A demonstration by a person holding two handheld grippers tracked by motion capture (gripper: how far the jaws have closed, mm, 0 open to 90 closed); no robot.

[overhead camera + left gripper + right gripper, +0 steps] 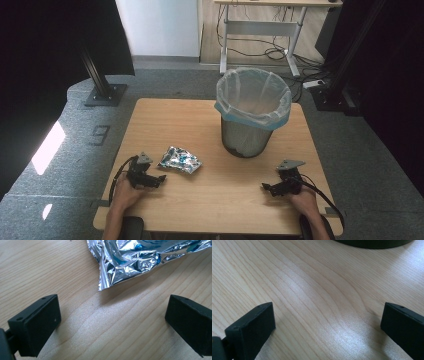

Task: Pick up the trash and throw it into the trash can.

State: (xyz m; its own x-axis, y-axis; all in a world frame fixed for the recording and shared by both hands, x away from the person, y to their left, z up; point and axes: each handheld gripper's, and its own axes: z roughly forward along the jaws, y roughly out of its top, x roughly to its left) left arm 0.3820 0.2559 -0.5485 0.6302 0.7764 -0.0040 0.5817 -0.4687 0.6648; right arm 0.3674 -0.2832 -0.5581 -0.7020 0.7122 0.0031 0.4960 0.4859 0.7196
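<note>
High view first: at the near edge of the pale wooden table [210, 210] two forearms come in, cut off at the bottom of the frame, each hand wrapped round a black two-jaw gripper. Left gripper [161, 178] sits low on the wood with its jaws spread wide and nothing between them, and just beyond its tips lies the crumpled silver foil wrapper with blue print [180, 160], flat on the table, not touched. Left gripper view backs that up: bare wood between the two black jaws, the wrapper's [130, 260] torn corner just ahead, its far end cut off by the top of the frame. Over on the other side, the right gripper [265, 187] is well apart from the wrapper, jaws wide too, resting over bare grain. Farther back stands the dark mesh waste bin [247, 137] with a clear plastic liner [253, 95] folded over its rim; whether anything lies inside is hard to make out through the cloudy liner.
</note>
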